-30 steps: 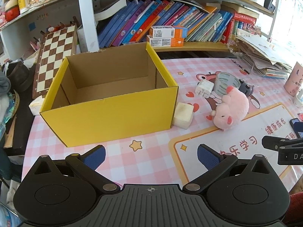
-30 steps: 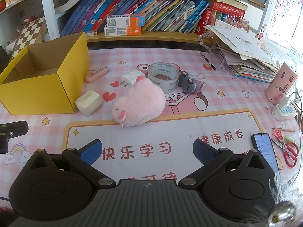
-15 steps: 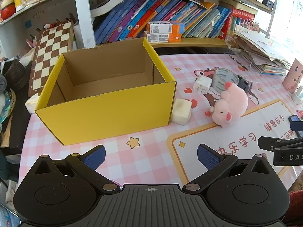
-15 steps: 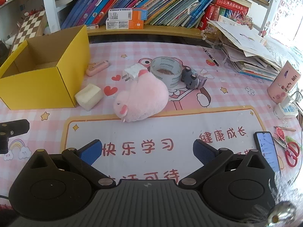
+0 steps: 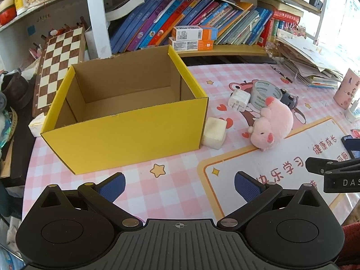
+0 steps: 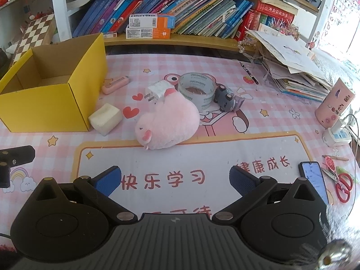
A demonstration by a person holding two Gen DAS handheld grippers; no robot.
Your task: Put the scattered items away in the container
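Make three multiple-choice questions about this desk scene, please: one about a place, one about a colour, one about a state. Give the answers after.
1. Where is the cream foam block?
A. inside the box
B. on the mat beside the box's corner
C. on the bookshelf

2. What colour is the cardboard box outside?
A. yellow
B. green
C. white

3. What state is the right gripper in?
A. shut on the plush pig
B. shut and empty
C. open, holding nothing

Answers: 1 B, the block sits on the mat against the box's near corner. 2 A, the outer walls are yellow. 3 C, the blue pads stand wide apart, short of the pink plush pig.
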